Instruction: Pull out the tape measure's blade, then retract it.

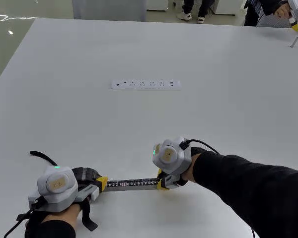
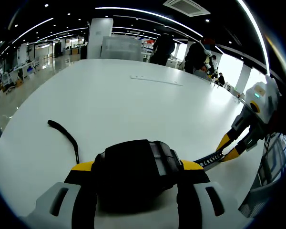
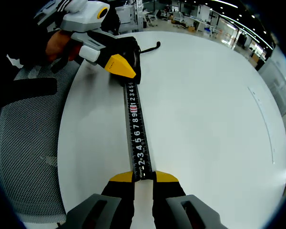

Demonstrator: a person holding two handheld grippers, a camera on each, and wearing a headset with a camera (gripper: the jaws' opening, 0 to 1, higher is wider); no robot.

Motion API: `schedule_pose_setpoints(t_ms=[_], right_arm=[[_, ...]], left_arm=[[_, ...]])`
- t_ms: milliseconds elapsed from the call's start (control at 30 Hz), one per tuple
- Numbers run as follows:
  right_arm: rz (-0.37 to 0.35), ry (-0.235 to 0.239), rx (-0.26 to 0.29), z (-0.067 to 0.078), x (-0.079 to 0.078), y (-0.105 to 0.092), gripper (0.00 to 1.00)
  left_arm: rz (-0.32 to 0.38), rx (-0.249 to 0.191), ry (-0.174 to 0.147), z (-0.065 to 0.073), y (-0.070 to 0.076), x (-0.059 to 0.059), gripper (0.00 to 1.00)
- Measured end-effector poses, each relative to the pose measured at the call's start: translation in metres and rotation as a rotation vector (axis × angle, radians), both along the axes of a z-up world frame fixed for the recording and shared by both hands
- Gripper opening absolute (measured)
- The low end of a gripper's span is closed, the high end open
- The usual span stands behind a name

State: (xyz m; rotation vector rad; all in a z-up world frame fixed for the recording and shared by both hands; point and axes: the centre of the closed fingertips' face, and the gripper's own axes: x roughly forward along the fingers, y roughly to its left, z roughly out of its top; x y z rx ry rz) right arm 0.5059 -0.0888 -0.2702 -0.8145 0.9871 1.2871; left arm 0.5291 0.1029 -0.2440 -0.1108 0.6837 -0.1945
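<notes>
Looks roughly halfway through, maybe a bit short of it. Starting on the left, by the near edge of the table (image 1: 20,124): got the left hand-held gripper (image 2: 137,166) closed tight round the tape measure (image 1: 85,175), squeezing its black, rounded, rubbery-looking case between yellow-tipped jaws. Can spot a thin black wrist strap (image 1: 42,157) curling off the case and lying loose on the table just behind it.

Moving right: got the blade (image 3: 136,129) drawn out flat along that near edge, a narrow dark strip with pale printed numbers and one red mark. Pretty short stretch, so probably more pull to go, though hard to say how far counts as "out". Way back toward the table's middle, a flat white power strip (image 1: 146,85), well apart from everything.

Further right, got the right hand-held gripper (image 3: 144,177) pinched almost fully closed on the blade's free end, tip held between yellow jaw ends. Nothing of the retract done yet, judging by that. Can't make out any lock on the case. Smooth, glossy white for the table top; matte pale grey plastic for both gripper bodies.
</notes>
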Motion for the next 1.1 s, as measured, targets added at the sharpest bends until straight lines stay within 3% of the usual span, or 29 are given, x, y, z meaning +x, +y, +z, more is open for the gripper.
schedule_pose_setpoints(t_ms=[1100], right_arm=[[-0.008, 0.017, 0.013, 0.002, 0.0, 0.014, 0.1]], left_arm=[[0.0, -0.002, 0.005, 0.0, 0.0, -0.001, 0.64]])
